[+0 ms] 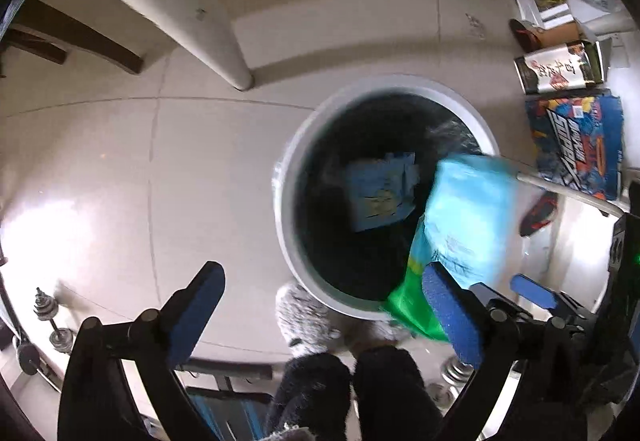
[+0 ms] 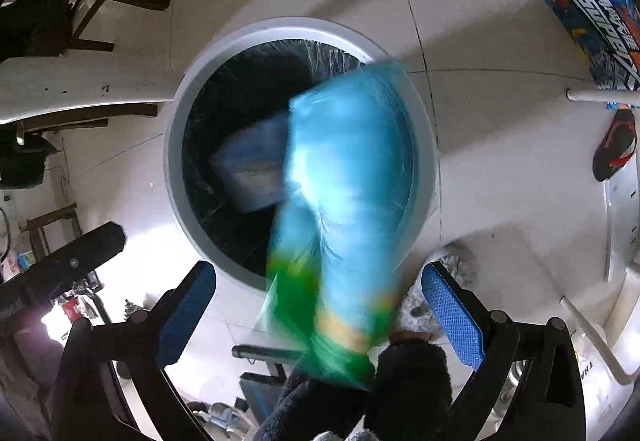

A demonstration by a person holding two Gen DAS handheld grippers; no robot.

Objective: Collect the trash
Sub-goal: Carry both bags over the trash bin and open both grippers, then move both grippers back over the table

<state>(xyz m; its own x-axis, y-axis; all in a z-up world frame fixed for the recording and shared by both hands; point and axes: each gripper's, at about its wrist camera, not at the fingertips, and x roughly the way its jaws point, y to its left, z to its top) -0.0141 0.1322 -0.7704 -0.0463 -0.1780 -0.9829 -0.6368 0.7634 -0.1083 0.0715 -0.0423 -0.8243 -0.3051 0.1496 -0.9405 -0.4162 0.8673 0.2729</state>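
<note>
Both the left gripper (image 1: 324,305) and right gripper (image 2: 318,305) gape wide, gripping nothing; a blurred blue-green bag (image 2: 344,193) hangs mid-frame over the bin (image 2: 176,169).

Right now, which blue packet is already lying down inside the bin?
The darker flat blue packet deep in the bin; the lighter blue-green bag is blurred, above the rim between the open right gripper fingers.

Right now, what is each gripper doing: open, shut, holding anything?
Left gripper: open, holding nothing.
Right gripper: open; the blue-green bag hangs blurred between its fingers above the trash bin, pads not pressing it.
</note>
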